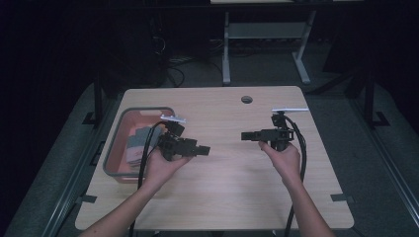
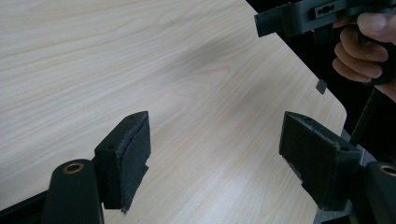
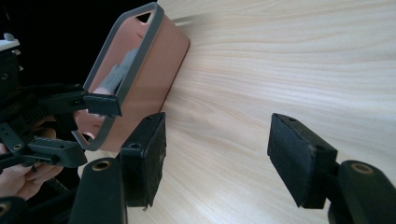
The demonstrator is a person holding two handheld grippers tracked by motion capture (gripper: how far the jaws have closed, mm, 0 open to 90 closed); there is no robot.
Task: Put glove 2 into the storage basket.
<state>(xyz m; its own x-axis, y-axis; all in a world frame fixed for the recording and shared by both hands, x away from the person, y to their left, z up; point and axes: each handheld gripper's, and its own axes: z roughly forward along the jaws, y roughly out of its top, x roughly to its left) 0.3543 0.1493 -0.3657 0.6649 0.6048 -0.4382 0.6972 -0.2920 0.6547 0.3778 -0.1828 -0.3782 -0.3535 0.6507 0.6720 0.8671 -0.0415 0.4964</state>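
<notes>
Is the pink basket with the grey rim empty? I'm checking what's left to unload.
Not empty. The pink plastic basket with the grey rim holds grey folded cloth, seen in the high view and the right gripper view.

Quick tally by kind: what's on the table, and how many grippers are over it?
Grippers: 2, left and right, both open and empty
Bins: 1, pink
Folded cloths in the bin: at least 1, grey
Total: 4

I saw bare table between my grippers; only the pink bin blocked the left side.
</notes>
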